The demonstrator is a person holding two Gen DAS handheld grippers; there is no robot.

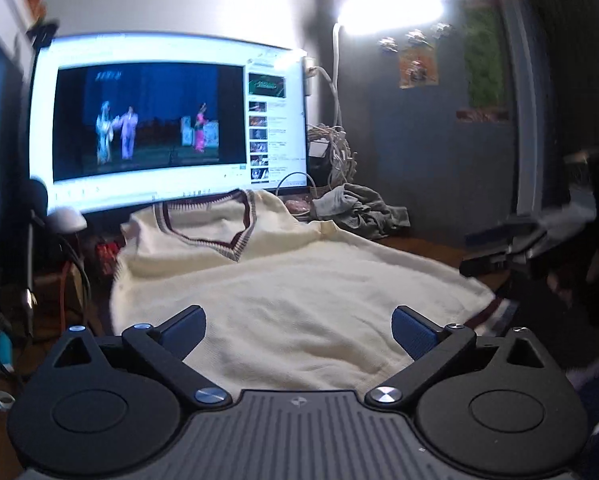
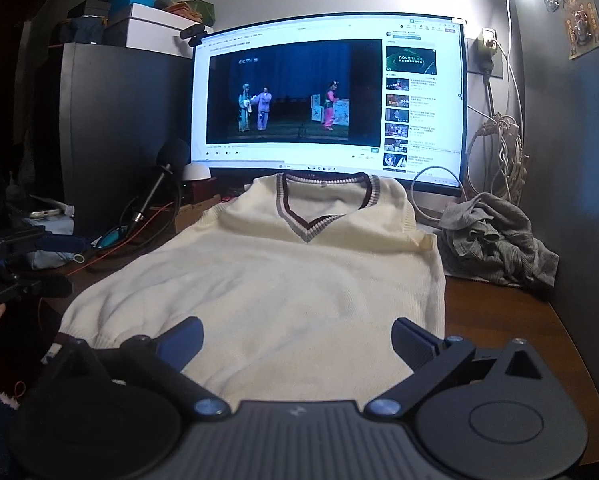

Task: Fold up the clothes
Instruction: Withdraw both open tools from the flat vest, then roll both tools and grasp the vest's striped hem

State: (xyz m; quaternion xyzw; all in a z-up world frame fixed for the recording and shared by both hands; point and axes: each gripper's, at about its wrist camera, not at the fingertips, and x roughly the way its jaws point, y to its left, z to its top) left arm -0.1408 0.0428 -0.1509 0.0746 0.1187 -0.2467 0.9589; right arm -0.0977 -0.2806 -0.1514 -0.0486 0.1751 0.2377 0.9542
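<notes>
A cream knit vest (image 2: 283,280) with a maroon and grey V-neck lies flat on the wooden desk (image 2: 511,320), neck toward the monitor. It also shows in the left wrist view (image 1: 299,292). My left gripper (image 1: 299,332) is open and empty, hovering over the vest's lower part. My right gripper (image 2: 297,344) is open and empty above the vest's hem. The right gripper also shows at the right edge of the left wrist view (image 1: 499,248), and the left gripper shows at the left edge of the right wrist view (image 2: 31,260).
A lit monitor (image 2: 331,96) stands behind the vest. A crumpled grey garment (image 2: 495,240) lies at the back right. Coiled cables (image 2: 499,148) hang by the wall. A microphone (image 2: 167,168), wires and boxes (image 2: 151,28) crowd the left side. A lamp (image 1: 391,8) shines above.
</notes>
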